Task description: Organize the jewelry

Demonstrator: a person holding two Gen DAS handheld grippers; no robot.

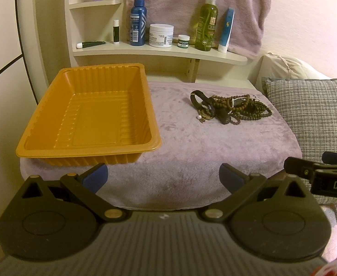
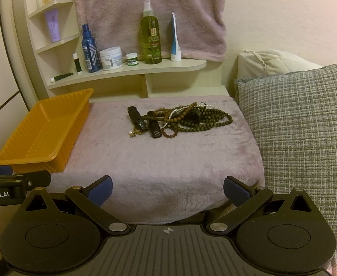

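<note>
Both the left tongs point(image 1: 163, 175) and the right tongs point(image 2: 167, 189) gape wide, holding nothing, near the front edge of the blanket-covered surface point(image 2: 168, 161). The jewelry point(image 2: 180, 119) lies tangled toward the back right, well apart from the tray point(image 1: 87, 115) at left. Its beads, bands and dark pieces overlap, so single items are hard to tell.

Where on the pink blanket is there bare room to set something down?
Free: the strip between the orange tray and the jewelry pile, and the near stretch before both open claws. Crowded: the pile's far right corner by the grey pillow.
</note>
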